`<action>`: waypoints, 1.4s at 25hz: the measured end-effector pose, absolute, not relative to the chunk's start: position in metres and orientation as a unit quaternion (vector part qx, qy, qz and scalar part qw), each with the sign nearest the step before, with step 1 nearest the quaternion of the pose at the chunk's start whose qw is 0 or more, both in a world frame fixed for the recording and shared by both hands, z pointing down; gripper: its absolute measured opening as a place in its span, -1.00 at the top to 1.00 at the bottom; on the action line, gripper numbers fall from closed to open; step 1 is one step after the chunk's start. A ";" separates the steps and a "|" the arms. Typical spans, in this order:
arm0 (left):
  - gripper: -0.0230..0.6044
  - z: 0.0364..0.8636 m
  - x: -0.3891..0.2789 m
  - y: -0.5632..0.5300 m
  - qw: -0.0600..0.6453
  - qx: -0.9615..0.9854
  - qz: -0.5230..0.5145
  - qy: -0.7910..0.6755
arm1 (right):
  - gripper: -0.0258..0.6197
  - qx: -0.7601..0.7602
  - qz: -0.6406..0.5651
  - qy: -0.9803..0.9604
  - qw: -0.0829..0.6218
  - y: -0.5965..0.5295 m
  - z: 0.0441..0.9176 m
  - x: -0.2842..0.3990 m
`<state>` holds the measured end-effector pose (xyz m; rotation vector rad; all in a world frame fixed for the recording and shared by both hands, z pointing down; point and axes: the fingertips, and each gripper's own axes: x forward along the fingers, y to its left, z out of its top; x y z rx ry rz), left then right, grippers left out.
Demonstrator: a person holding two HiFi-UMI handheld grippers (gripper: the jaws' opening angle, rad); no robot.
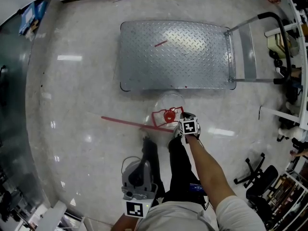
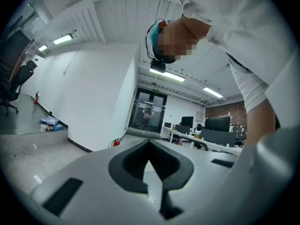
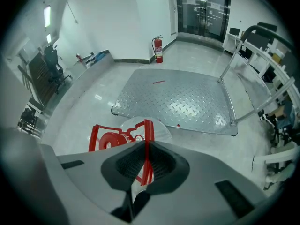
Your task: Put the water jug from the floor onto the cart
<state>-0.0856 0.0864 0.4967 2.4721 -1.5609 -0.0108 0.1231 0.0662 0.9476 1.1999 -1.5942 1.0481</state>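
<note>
**Right hand-held gripper holds the jug by its red handle, in front of the cart**

I see the water jug point(image 1: 168, 103) from above. It is a clear, round one with a red cap point(image 1: 169, 115), and it is over the floor point(image 1: 82, 100), just beside the near edge of the cart point(image 1: 175, 54). It stands between the cart and the legs of the person. It is not on the cart. I cannot tell from these views whether its bottom touches the floor.

The right hand-held gripper point(image 1: 182, 116) points steeply down over the neck of the jug. In the right gripper view its jaws are closed on a thin upright bar of the red handle point(image 3: 146, 149), which passes straight between the two pads. The rest of the handle frame and the cap show just beyond the jaws.

The left hand-held gripper point(image 1: 138, 172) is low in the head view, close to the body of the person and well apart from the jug. In the left gripper view its jaws [no thing between them] stand together, and it looks out across the room.

The cart has a flat deck of metal with a raised pattern, and a small red mark point(image 1: 160, 43) lies on it. Its push handle point(image 1: 285, 42) is at the right end in the head view. A red line point(image 1: 122, 122) runs on the floor near the jug. A fire extinguisher point(image 3: 158, 49) stands at the wall beyond the cart.
</note>
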 end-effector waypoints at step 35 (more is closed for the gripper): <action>0.92 0.366 -0.117 0.096 0.016 0.839 -0.086 -0.536 | 0.85 0.477 0.359 -0.721 0.352 -0.019 0.706 0.063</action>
